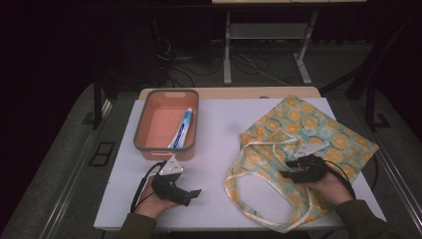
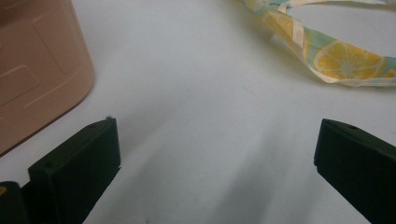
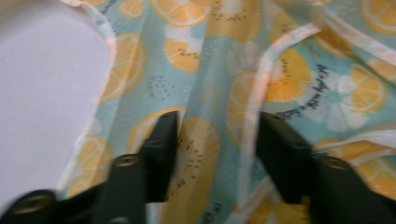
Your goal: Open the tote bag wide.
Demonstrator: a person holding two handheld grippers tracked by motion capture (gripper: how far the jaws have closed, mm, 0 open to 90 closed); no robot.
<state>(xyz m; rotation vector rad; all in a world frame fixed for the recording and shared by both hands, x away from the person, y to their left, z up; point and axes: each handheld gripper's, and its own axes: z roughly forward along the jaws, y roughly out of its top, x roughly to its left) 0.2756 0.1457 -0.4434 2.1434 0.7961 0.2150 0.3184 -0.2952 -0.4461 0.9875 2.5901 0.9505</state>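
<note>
Surface: a white table [image 1: 219, 134] is carrying everything, with a bare wooden strip showing along its far edge.
Far-left corner: a salmon plastic bin [image 1: 143, 130] with a grey rim is sitting here.
Right half: a lemon-print cloth tote bag [image 1: 318, 127] is lying flat, reaching toward the right edge, its handle loops [image 1: 239, 186] spreading toward the near edge.

Toothpaste [image 1: 182, 127] in bin [image 1: 144, 115], left of bag [image 1: 318, 130]

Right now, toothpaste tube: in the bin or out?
In. The toothpaste tube lies flat inside the orange bin, against its right wall, cap end toward the far side.
</note>
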